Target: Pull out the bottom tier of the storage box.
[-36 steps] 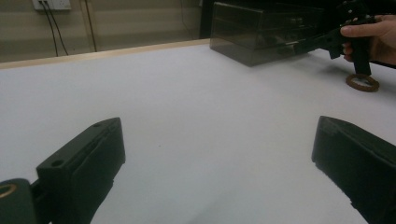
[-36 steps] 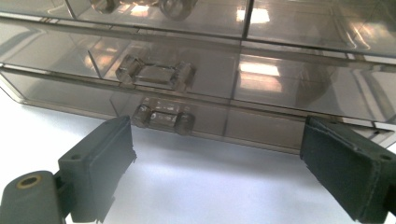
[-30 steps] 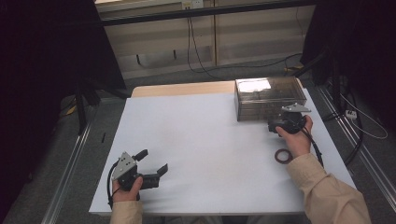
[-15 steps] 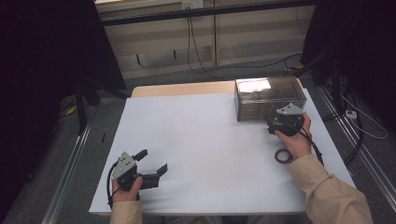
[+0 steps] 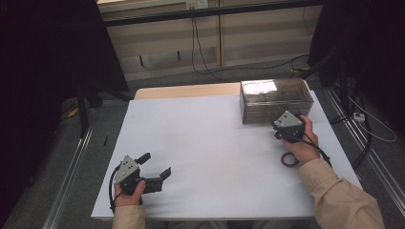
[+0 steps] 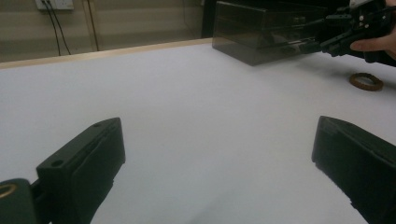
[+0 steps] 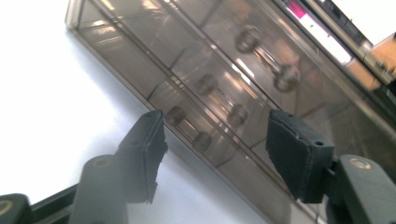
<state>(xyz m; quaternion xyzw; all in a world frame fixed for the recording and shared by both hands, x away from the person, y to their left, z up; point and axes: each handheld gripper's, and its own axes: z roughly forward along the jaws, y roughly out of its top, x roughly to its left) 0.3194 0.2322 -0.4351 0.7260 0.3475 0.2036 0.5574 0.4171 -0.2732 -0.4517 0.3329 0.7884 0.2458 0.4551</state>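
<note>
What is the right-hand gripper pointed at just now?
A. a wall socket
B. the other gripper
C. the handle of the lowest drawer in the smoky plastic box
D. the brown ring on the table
C: in the right gripper view the right gripper has its jaws either side of the lowest drawer handle of the plastic box, not yet touching it.

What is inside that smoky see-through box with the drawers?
Through the tinted box, the right gripper view shows three stacked drawers with bar handles and inner dividers. No contents show; the dark plastic and its reflections hide the drawers' depths.
</note>
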